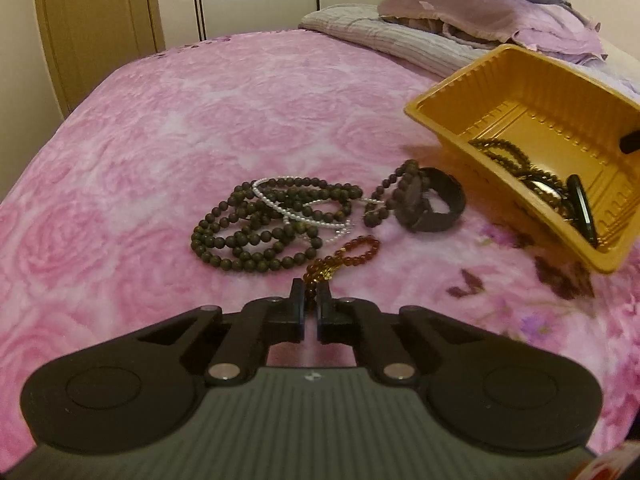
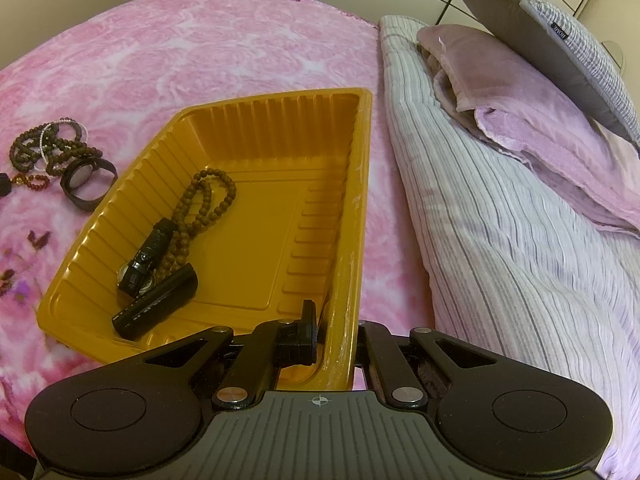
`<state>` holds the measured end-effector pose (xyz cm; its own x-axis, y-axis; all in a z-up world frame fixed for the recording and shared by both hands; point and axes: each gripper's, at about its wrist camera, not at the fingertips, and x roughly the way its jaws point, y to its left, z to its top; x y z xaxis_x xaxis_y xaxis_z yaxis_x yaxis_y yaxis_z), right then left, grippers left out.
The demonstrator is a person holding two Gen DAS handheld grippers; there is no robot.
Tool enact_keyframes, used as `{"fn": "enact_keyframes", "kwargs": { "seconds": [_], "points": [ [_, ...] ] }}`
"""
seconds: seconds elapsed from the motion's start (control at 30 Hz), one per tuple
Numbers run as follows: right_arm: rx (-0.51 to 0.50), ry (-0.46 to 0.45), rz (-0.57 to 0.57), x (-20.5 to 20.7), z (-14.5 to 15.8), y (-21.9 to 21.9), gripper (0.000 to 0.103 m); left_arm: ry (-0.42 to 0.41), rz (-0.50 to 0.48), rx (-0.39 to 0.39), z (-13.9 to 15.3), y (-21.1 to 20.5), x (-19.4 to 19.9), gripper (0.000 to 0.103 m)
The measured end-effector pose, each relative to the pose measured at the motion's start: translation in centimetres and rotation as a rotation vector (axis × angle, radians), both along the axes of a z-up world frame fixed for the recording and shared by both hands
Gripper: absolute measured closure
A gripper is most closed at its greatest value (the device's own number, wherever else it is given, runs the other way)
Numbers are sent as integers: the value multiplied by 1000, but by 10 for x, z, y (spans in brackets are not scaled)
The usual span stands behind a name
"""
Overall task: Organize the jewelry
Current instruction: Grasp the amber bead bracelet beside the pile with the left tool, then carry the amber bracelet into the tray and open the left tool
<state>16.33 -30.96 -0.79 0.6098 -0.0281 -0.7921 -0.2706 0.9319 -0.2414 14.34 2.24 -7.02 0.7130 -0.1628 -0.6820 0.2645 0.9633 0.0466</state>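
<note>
A yellow tray (image 2: 344,208) lies tilted on the pink bedspread and also shows in the left wrist view (image 1: 448,120). It holds a brown bead string (image 2: 208,204), a watch (image 2: 140,272) and a black case (image 2: 156,308). My right gripper (image 2: 330,320) is shut on the tray's near wall. On the bed lie dark bead necklaces (image 1: 256,232), a white pearl string (image 1: 280,204), a black watch (image 1: 432,204) and an amber bead bracelet (image 1: 352,256). My left gripper (image 1: 310,300) is shut on the near end of the amber bracelet.
Striped pillow (image 2: 500,240), purple folded blanket (image 2: 540,128) and grey cushion (image 2: 560,48) lie right of the tray. A wooden door (image 1: 96,20) and wardrobe stand beyond the bed's far edge.
</note>
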Motion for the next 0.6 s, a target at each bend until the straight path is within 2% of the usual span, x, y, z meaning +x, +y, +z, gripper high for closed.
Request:
{"fn": "enact_keyframes", "kwargs": {
  "seconds": [0.33,0.6],
  "points": [
    [0,0,-1,-1,0,0,99,-63,-31,-57,40,-11,-14,99],
    [0,-1,0,-1,0,0,99,-97,-118,-155,74,-38,-11,99]
  ]
}}
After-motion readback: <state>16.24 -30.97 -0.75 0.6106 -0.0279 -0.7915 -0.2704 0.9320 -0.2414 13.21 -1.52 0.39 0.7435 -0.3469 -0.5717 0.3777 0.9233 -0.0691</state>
